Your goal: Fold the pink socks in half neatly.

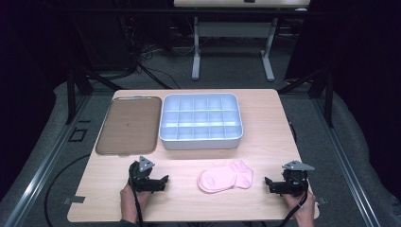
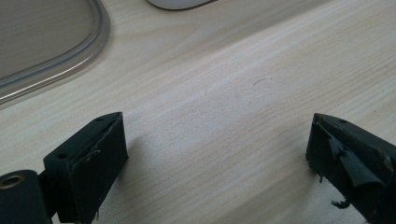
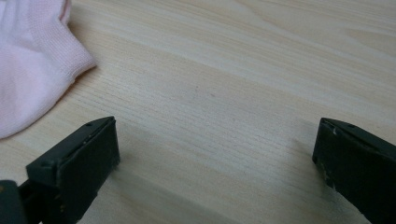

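Observation:
A pink sock lies flat near the table's front edge, between my two grippers. My left gripper rests on the table to the sock's left, held in a hand, and it points right. Its jaws stand wide apart over bare wood. To the right of the sock, my right gripper sits on the table and points left toward it. In the right gripper view the jaws are open with nothing between them, and the sock's cuff lies ahead at the upper left, apart from them.
A white divided organizer tray sits at the table's middle back. A brown flat tray with a clear rim lies to its left; its rim is near my left gripper. Table edges drop off on all sides.

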A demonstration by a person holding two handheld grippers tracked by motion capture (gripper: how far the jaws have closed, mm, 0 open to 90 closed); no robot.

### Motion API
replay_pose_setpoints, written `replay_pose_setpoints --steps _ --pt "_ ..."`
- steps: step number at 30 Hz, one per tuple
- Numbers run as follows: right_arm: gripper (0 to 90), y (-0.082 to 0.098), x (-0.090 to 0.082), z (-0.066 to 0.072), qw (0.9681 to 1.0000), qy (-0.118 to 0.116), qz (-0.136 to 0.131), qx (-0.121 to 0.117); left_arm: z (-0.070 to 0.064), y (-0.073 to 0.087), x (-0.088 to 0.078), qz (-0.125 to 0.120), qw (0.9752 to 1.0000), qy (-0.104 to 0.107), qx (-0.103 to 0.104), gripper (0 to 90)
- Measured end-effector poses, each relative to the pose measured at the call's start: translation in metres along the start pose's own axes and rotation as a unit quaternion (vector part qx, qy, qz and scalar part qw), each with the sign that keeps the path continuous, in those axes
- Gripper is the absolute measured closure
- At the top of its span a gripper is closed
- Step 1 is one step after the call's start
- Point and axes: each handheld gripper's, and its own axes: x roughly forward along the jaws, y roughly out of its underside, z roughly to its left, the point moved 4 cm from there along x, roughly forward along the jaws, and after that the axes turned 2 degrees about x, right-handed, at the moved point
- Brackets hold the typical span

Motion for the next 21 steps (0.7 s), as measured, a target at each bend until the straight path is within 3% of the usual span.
replay_pose_setpoints --steps 21 --pt "0.0 -0.0001 0.0000 -0.0002 1.0000 0.004 -0.001 0.002 0.0001 -0.0001 0.0001 -0.001 1.0000 0.000 0.000 5.2"
